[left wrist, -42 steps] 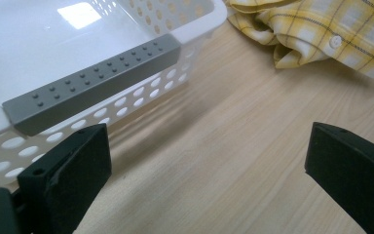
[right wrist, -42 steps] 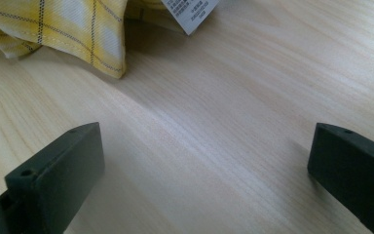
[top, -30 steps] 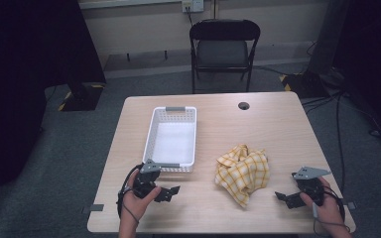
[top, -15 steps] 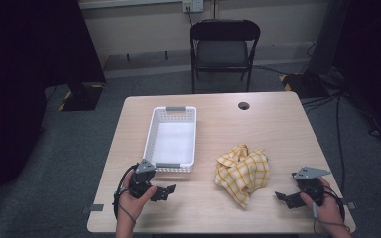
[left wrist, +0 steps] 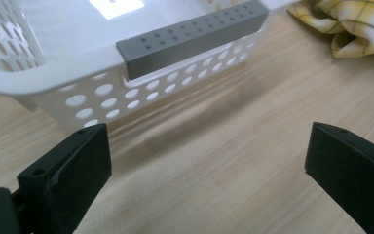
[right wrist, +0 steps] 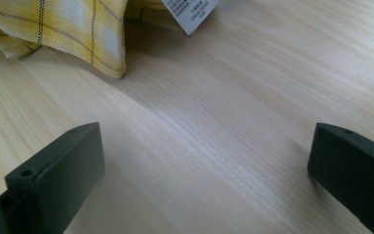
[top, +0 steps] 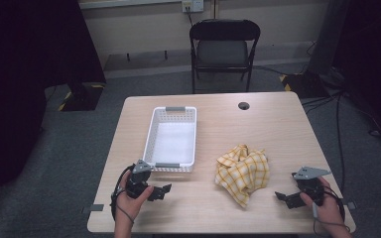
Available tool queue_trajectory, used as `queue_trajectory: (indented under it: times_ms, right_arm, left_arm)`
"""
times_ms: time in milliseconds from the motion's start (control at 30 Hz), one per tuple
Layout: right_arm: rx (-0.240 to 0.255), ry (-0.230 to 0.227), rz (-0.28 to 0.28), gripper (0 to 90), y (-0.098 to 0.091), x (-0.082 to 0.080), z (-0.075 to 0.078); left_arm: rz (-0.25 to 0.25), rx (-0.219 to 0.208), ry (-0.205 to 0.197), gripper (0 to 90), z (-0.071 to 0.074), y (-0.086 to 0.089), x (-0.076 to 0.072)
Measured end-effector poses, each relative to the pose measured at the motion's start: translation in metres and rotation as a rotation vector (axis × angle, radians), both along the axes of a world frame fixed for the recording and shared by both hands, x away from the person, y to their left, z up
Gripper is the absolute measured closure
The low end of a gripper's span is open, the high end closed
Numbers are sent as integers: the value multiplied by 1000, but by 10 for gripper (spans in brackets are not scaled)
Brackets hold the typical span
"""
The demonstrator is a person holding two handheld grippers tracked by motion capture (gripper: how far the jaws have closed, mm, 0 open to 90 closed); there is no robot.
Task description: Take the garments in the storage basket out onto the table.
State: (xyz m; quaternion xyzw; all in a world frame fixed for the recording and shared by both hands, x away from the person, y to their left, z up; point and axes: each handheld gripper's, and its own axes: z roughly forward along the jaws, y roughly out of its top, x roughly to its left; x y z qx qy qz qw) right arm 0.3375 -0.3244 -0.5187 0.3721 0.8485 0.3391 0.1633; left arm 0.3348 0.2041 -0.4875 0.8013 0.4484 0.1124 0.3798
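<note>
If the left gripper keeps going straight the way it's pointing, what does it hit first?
Probably the white perforated plastic basket, at its near end wall below the grey handle strip. The left gripper is open over bare wooden table before that.

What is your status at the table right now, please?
Left gripper open, empty, just short of the white basket. Right gripper open, empty, beside the yellow checked cloth. Cloth crumpled on the table. Nothing between.

L gripper (top: 162,191) & R gripper (top: 281,197): fingers wide apart, low, hand-held.
</note>
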Motion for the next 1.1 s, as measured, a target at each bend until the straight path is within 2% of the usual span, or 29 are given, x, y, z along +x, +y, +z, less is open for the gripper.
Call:
queue_trajectory:
  times_ms: [233,900,1100]
  right_arm:
    - [0,0,0,0,0,0,0]
    - [0,0,0,0,0,0,0]
    - [0,0,0,0,0,0,0]
  left_arm:
    - [32,15,8,27,-6,5,1]
    - [104,22,27,27,-20,19,4]
    - [135,50,38,27,-26,22,5]
